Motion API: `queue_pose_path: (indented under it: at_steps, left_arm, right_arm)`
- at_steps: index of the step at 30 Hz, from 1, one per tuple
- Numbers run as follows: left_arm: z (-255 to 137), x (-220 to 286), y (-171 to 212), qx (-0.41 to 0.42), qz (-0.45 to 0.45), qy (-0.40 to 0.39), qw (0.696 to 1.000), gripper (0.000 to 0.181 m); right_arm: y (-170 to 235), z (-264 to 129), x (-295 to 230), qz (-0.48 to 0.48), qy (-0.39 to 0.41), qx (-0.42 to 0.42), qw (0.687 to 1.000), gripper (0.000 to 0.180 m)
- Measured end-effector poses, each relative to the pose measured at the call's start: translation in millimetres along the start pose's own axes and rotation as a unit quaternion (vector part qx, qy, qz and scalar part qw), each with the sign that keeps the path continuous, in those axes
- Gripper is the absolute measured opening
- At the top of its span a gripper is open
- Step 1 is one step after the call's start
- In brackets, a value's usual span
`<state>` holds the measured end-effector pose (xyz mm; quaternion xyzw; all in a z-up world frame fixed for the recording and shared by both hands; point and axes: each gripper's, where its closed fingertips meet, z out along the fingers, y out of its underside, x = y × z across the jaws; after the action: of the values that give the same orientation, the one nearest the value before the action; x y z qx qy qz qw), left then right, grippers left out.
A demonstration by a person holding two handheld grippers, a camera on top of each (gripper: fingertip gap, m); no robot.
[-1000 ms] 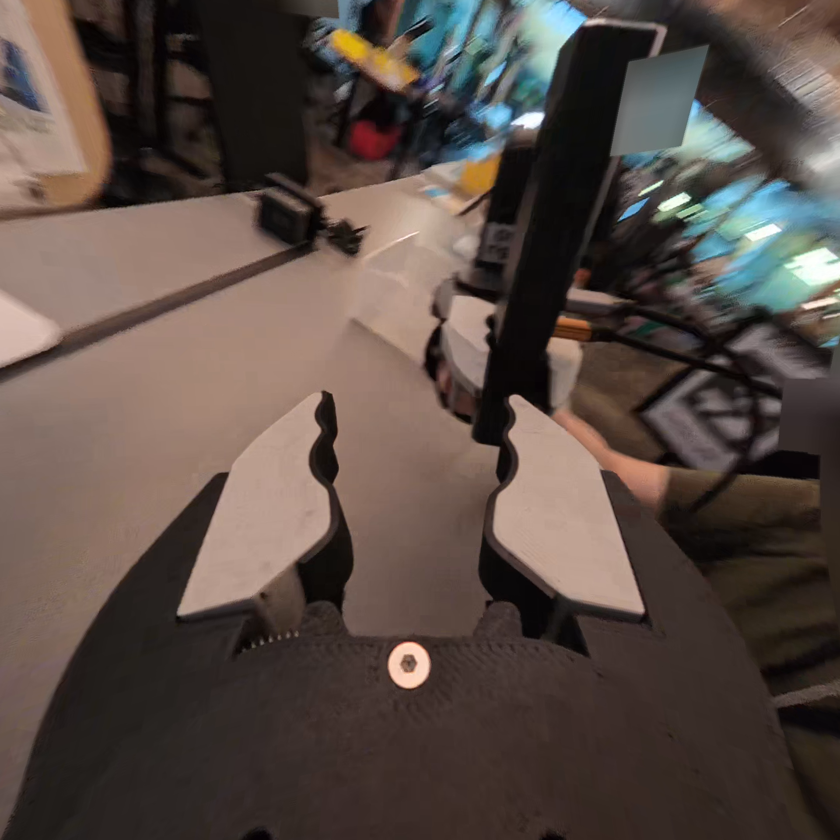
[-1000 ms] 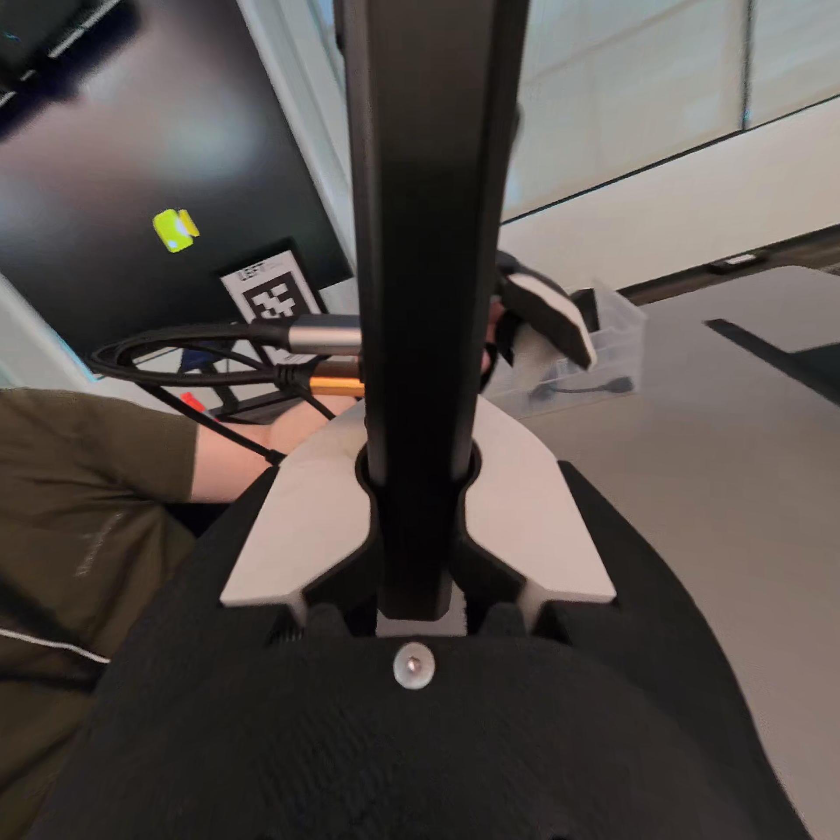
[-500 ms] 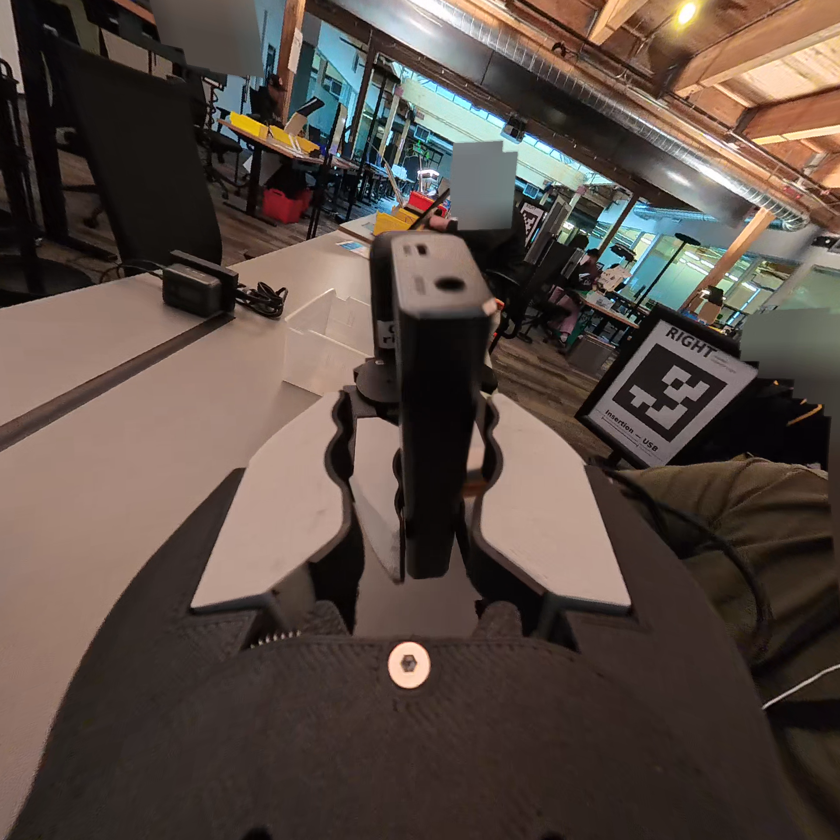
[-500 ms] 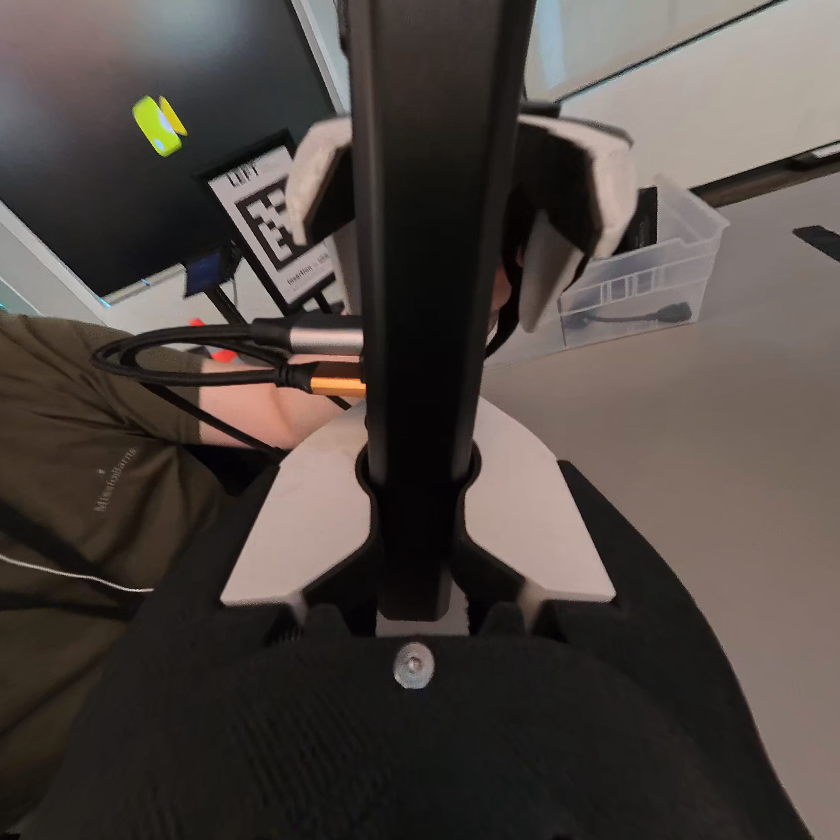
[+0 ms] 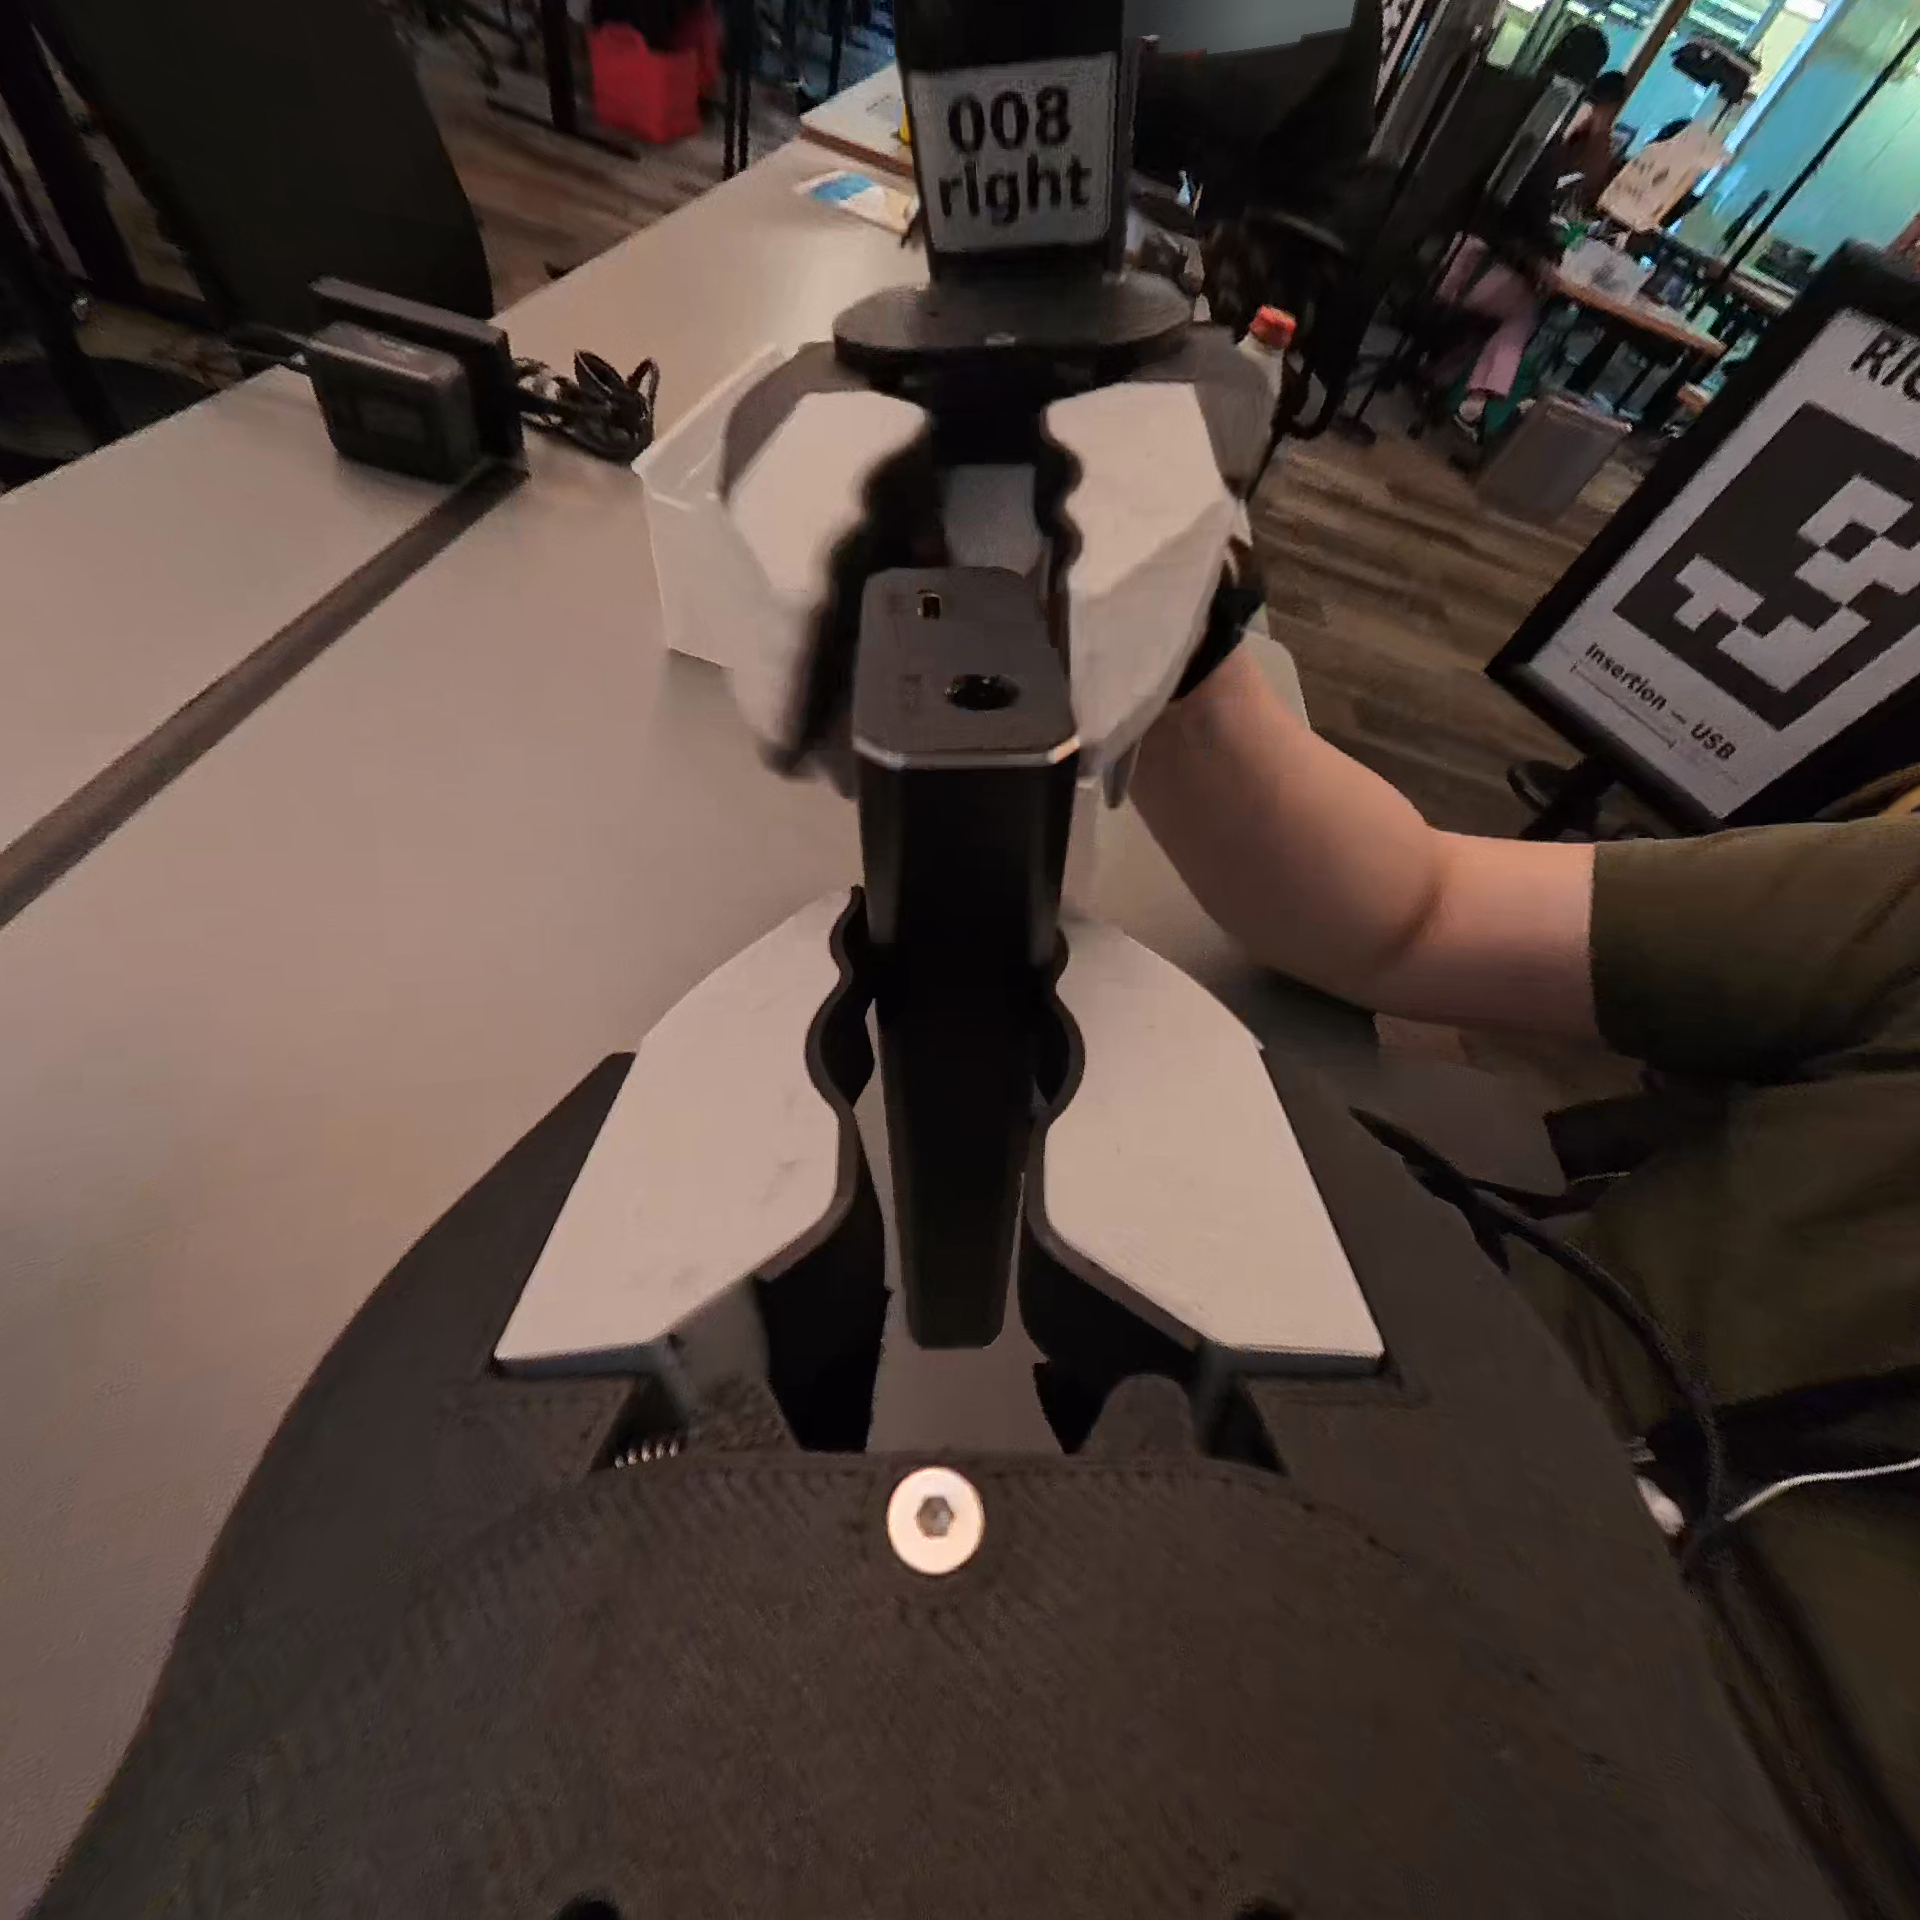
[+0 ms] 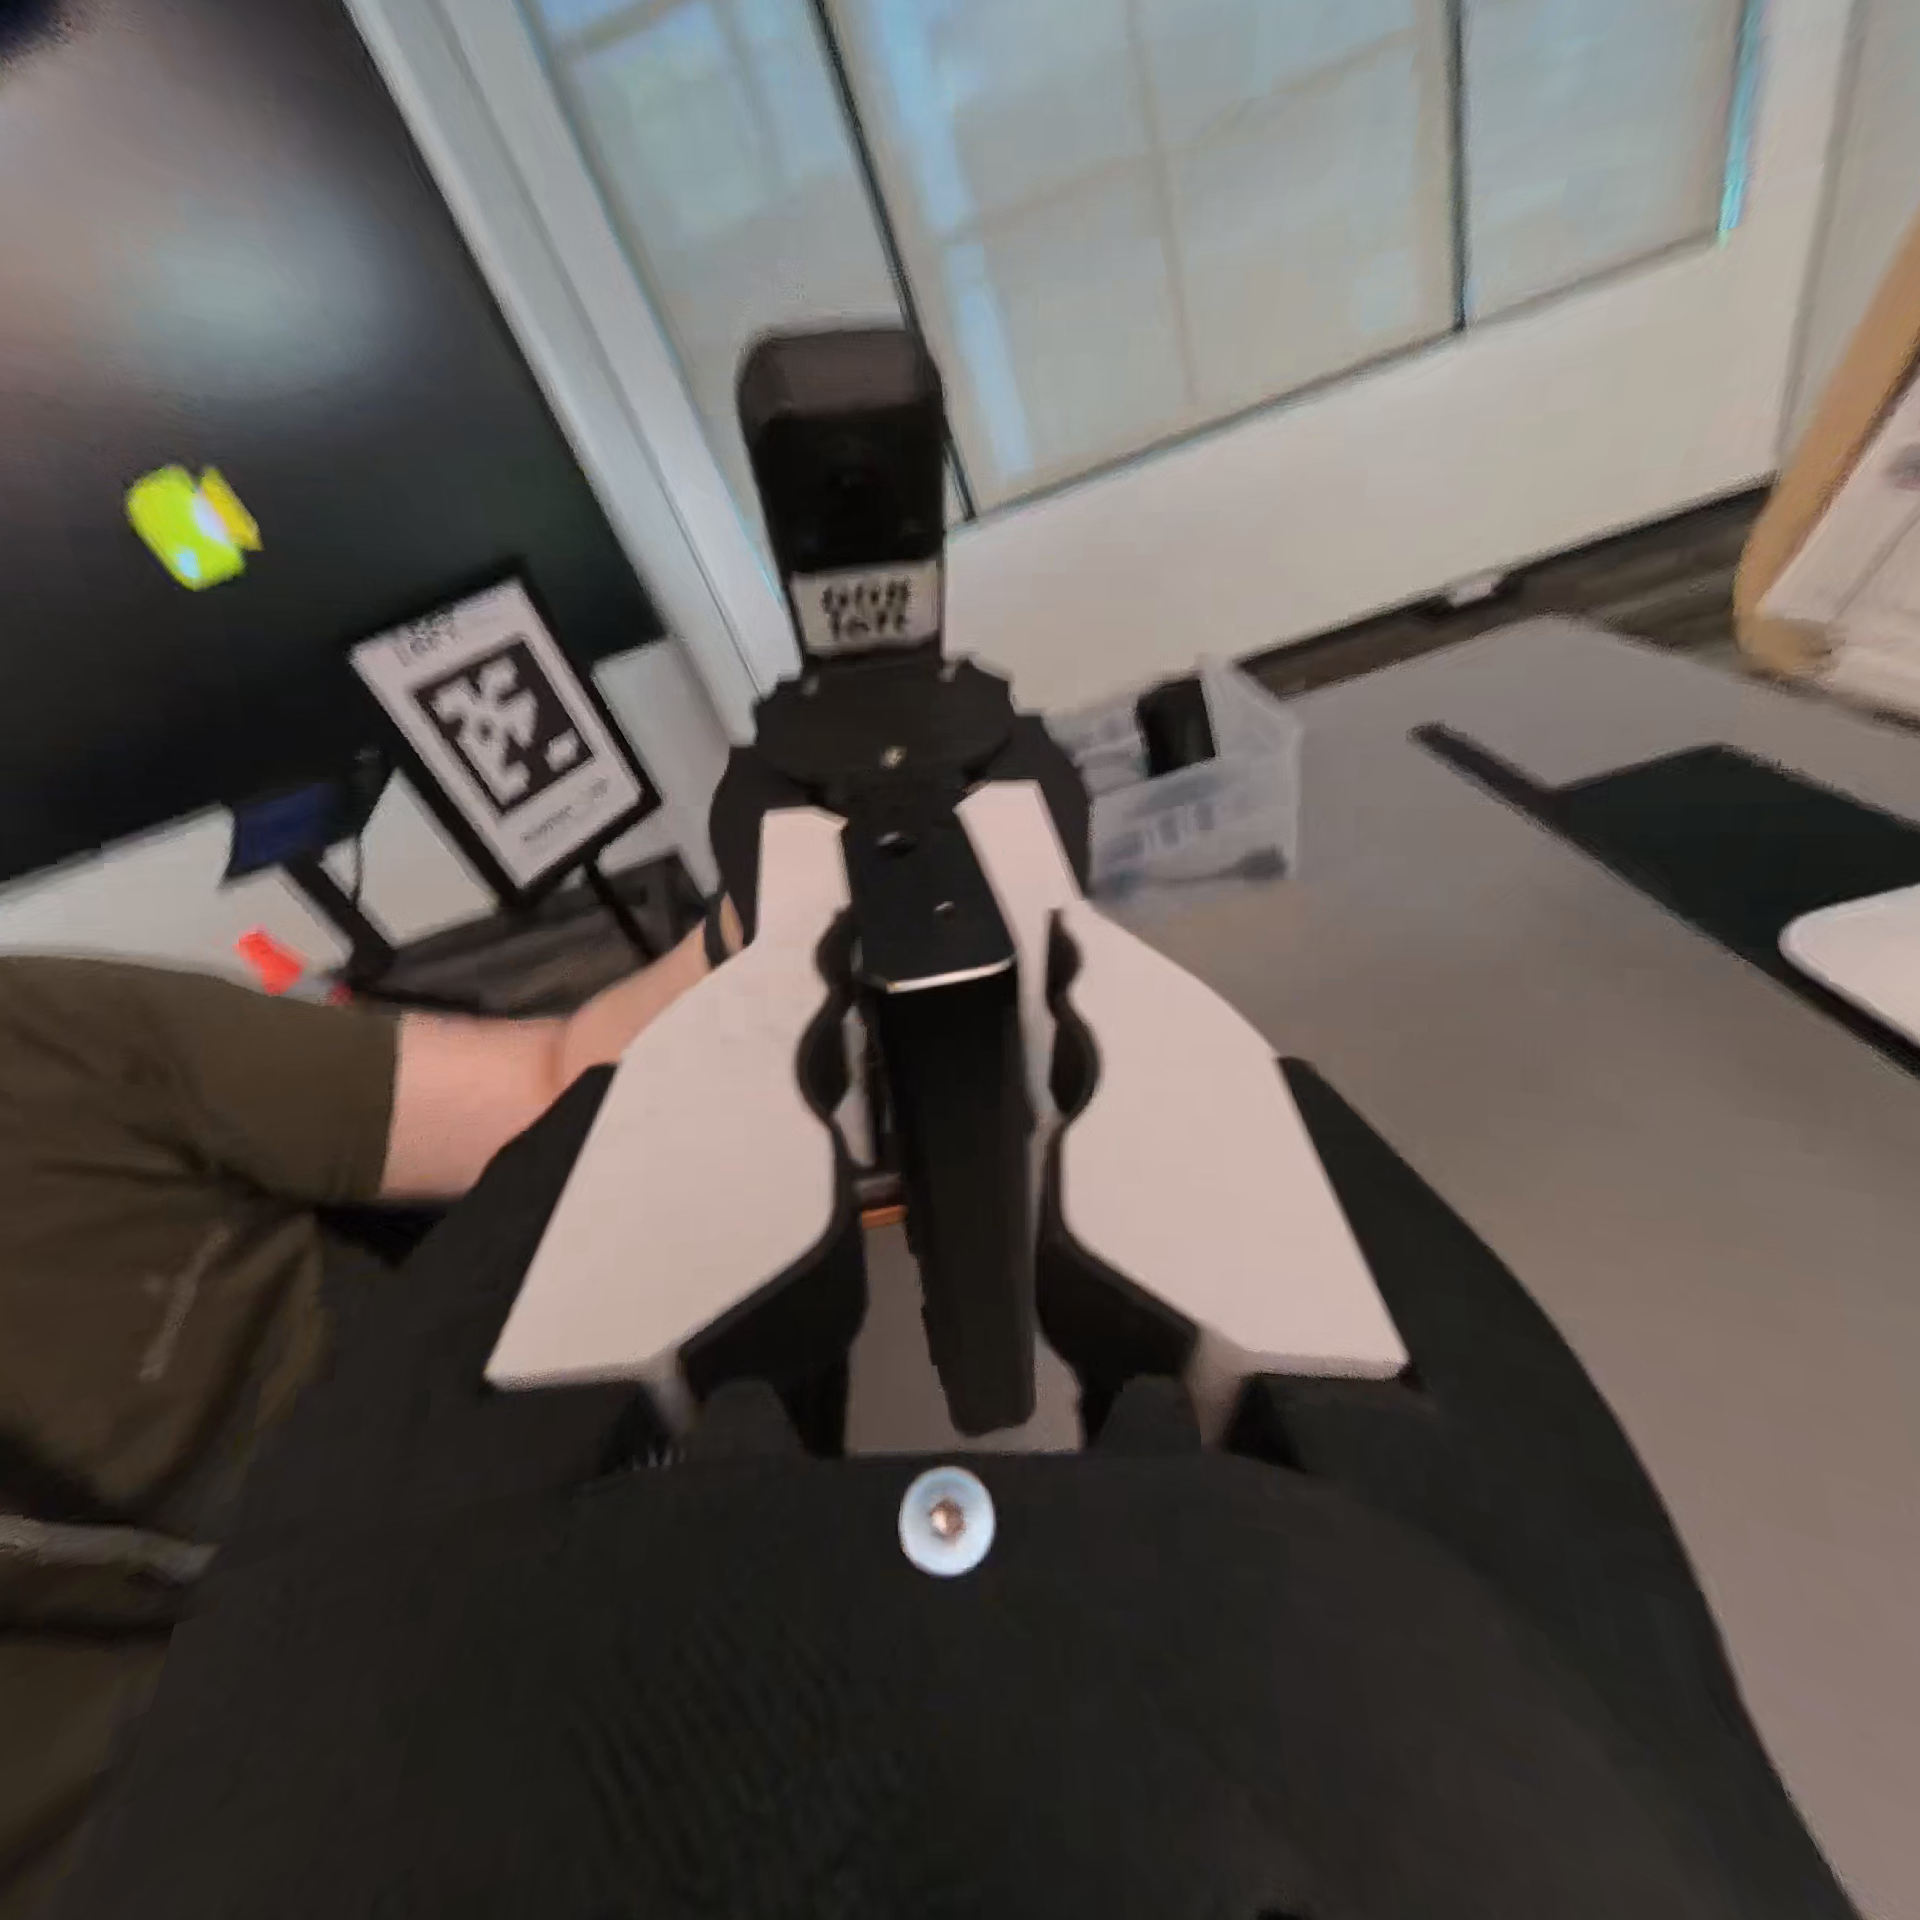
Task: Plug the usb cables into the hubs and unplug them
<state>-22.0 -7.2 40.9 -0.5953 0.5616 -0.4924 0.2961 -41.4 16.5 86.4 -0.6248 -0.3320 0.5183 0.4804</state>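
Note:
A long black USB hub (image 5: pixel 956 1039) is held above the grey table (image 5: pixel 312 883). My left gripper (image 5: pixel 951 935) is shut on its lower part, with the port end pointing away. My right gripper (image 5: pixel 961 499) faces it from the far end, jaws apart. In the right wrist view the hub (image 6: pixel 951 1164) runs between the fingers of my right gripper (image 6: pixel 940 956), which is open with a gap on both sides. My left gripper (image 6: pixel 909 842) grips the hub's far end there. An orange-tipped plug (image 6: pixel 883 1210) sits in the hub's left side. A black cable (image 5: pixel 1507 1205) trails to the right.
A clear plastic bin (image 6: pixel 1195 821) stands on the table and also shows in the left wrist view (image 5: pixel 686 540). A black power adapter (image 5: pixel 416 400) lies at the back left. Marker signs (image 5: pixel 1787 582) (image 6: pixel 509 727) stand beside the table. A person's forearm (image 5: pixel 1351 914) reaches in from the right. The left gripper's tips are roughly 5 cm from the right gripper's.
My left gripper has closed on the hub. My right gripper, shut on it before, has opened and drawn back along it.

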Motion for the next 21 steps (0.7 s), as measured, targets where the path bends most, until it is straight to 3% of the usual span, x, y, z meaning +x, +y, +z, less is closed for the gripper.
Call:
queue_pose_path:
  at_steps: [4, 5, 6, 7, 11, 14, 18, 21]
  left_arm:
    - [2.2, -1.3, -4.3, 0.056, -0.026, 0.033, 0.998, 0.030]
    - [-4.7, -7.3, -7.6, 0.084, -0.038, 0.033, 0.995, 0.051]
    - [-12.8, -15.5, -5.9, 0.100, -0.042, 0.028, 0.994, 0.060]
    - [-19.5, -24.5, 1.1, 0.104, -0.037, 0.017, 0.994, 0.057]
    - [-14.0, -41.1, 47.0, 0.085, 0.018, -0.017, 0.996, 0.061]
    - [14.3, -29.6, 68.3, 0.039, 0.009, 0.018, 0.999, 0.077]
    - [42.5, -8.5, 53.5, 0.056, -0.011, 0.079, 0.995, 0.076]
    - [54.1, 0.8, 41.3, 0.080, 0.002, 0.101, 0.992, 0.055]
  right_arm:
    - [11.9, -10.3, 1.0, 0.004, -0.006, -0.058, 0.998, 0.028]
    - [11.0, -13.0, 4.6, 0.004, 0.011, -0.059, 0.998, 0.028]
    - [10.8, -16.3, 8.9, 0.000, 0.031, -0.064, 0.997, 0.028]
    - [10.5, -19.9, 12.7, -0.009, 0.049, -0.068, 0.996, 0.028]
    - [0.3, -32.4, 19.2, 0.003, 0.070, -0.045, 0.996, 0.028]
    - [-8.0, -35.6, 17.2, 0.016, 0.058, -0.022, 0.998, 0.029]
    - [-15.7, -33.8, 8.1, 0.020, 0.036, 0.001, 0.999, 0.028]
    - [-20.5, -32.5, 2.2, 0.014, 0.029, 0.011, 0.999, 0.028]
